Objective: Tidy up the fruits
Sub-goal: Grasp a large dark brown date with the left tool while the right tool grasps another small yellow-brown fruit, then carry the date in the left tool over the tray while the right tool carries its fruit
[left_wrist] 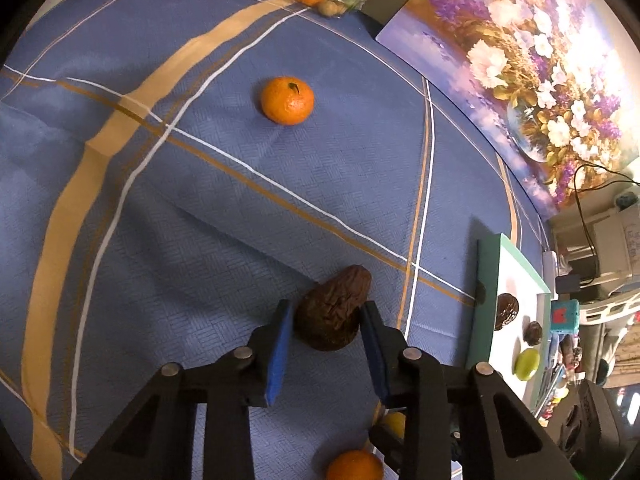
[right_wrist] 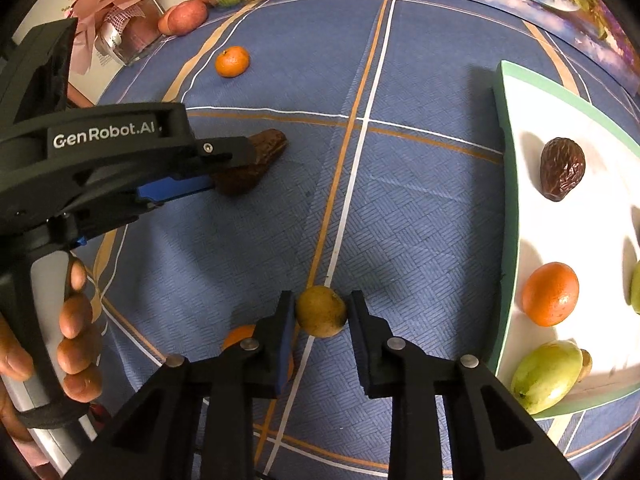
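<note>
Both hand-held grippers clamped on fruit, table level.
Left hand-held gripper (left_wrist: 326,320) grips wrinkled brown date-like fruit (left_wrist: 334,312); right hand-held gripper (right_wrist: 320,312) grips small round yellow-brown fruit (right_wrist: 321,311).

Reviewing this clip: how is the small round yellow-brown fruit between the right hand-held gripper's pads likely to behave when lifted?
The small round yellow-brown fruit would probably roll if released, being nearly spherical. Its smooth skin may slip, since the right hand-held gripper pinches it only at its sides. It looks light for its small size.

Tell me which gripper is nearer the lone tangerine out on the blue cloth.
Left. The left gripper, shut on the wrinkled brown fruit, sits just short of the tangerine. The right gripper, shut on a small yellowish fruit, is farther back, by the tray.
</note>
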`<action>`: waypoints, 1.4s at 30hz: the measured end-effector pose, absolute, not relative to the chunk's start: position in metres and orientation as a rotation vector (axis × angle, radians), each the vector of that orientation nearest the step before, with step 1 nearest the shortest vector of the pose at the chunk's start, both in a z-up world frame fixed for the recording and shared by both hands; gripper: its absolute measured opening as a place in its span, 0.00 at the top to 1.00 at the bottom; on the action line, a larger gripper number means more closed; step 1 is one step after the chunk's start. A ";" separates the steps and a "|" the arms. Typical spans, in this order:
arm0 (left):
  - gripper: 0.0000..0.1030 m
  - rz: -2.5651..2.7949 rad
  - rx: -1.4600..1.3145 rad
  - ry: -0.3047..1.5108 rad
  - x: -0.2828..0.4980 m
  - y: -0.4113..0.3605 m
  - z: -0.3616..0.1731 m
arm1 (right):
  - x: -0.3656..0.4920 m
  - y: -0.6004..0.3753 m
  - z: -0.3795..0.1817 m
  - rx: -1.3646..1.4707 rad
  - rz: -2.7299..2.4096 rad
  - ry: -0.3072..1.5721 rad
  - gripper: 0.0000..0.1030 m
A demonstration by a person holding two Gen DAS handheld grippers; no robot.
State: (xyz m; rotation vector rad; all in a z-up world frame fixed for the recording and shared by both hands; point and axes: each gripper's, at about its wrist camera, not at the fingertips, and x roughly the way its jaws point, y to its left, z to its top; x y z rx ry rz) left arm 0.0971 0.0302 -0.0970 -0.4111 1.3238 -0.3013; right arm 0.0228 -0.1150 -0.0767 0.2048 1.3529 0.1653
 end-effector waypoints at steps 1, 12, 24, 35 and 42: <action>0.65 -0.300 -0.416 1.323 0.097 0.031 -0.097 | 0.023 -0.115 -0.077 0.204 0.167 1.353 0.74; 0.65 -0.325 -0.403 1.205 0.091 0.028 -0.052 | 0.013 -0.132 -0.052 0.224 0.174 1.270 0.74; 0.65 -0.382 -0.391 1.138 0.074 0.002 -0.018 | 0.007 -0.167 -0.029 0.246 0.063 1.172 0.74; 0.65 -0.494 -0.301 1.129 0.052 -0.050 -0.008 | -0.007 -0.231 -0.018 0.314 -0.099 1.128 0.74; 0.65 -0.569 -0.217 1.139 0.037 -0.087 -0.007 | -0.020 -0.272 -0.017 0.374 -0.188 1.108 0.74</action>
